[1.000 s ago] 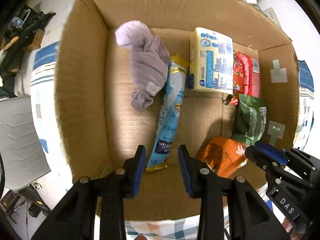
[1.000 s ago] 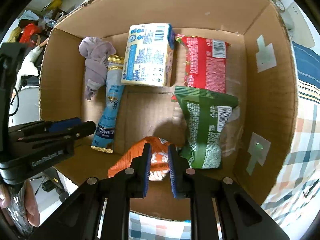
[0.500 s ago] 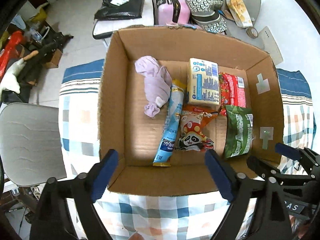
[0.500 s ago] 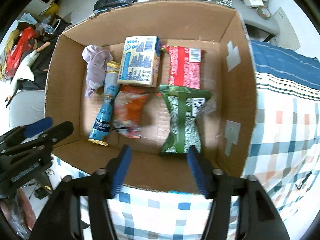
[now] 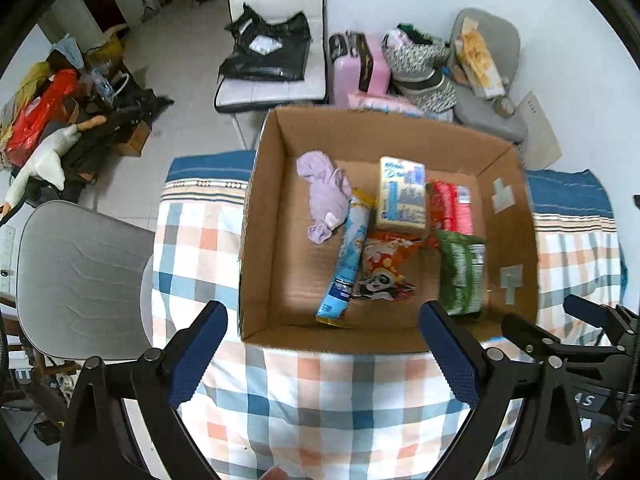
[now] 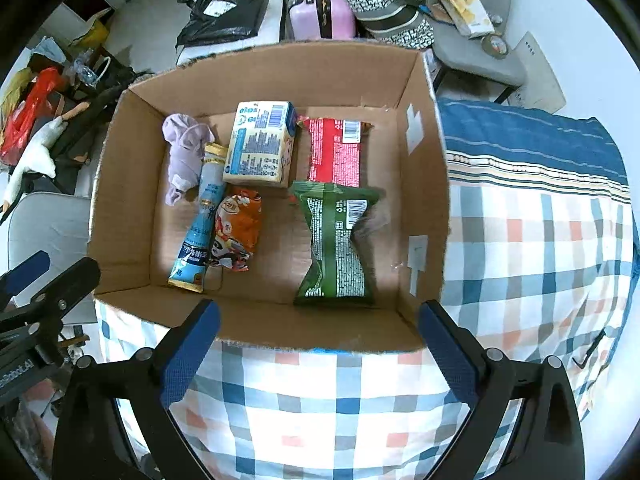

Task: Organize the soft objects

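An open cardboard box (image 5: 260,240) (image 6: 120,208) stands on a checked cloth. Inside lie a lilac cloth (image 5: 326,194) (image 6: 182,156), a long blue packet (image 5: 348,256) (image 6: 202,220), a yellow tissue pack (image 5: 402,194) (image 6: 260,144), a red packet (image 5: 450,204) (image 6: 336,154), an orange panda snack bag (image 5: 382,272) (image 6: 236,232) and a green bag (image 5: 460,276) (image 6: 336,240). My left gripper (image 5: 324,356) is wide open and empty, above the box's near edge. My right gripper (image 6: 318,356) is wide open and empty, also over the near edge.
The checked cloth (image 5: 344,408) (image 6: 532,248) covers the table around the box. A grey chair (image 5: 80,280) stands at the left. A white chair with a black bag (image 5: 272,52), a pink suitcase (image 5: 360,72) and a cluttered grey chair (image 5: 484,80) stand behind.
Both grippers rose up and back out of the box and opened wide. The right gripper let go of the orange panda bag, which now lies beside the blue packet.
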Action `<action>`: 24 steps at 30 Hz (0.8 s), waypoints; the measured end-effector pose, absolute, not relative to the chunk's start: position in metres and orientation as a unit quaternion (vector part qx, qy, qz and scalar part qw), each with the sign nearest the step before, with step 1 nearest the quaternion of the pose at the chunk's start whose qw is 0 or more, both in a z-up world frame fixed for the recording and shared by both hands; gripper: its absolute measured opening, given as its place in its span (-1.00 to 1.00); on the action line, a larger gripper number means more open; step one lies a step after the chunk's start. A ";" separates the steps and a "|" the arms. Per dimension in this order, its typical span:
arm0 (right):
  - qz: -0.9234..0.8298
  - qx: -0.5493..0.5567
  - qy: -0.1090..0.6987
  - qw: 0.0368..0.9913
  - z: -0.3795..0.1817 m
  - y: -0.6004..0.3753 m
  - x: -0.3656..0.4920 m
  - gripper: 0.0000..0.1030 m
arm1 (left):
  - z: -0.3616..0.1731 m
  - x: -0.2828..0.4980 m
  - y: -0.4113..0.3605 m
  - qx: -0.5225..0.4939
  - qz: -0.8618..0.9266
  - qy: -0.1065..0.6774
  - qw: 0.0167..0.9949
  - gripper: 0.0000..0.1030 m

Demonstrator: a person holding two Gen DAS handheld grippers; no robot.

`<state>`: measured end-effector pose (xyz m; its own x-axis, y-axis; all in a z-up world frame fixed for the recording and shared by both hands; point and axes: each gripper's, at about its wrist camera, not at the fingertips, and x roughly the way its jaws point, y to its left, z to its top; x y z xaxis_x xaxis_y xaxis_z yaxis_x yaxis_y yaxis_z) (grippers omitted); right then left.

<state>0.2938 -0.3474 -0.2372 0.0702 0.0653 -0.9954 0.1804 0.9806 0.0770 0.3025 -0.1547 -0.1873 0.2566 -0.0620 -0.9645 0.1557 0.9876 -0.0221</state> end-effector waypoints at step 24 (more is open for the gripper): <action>-0.017 0.083 0.547 0.833 -0.054 -0.339 0.138 0.96 | -0.021 0.141 -0.133 0.019 -0.068 0.471 0.879 0.90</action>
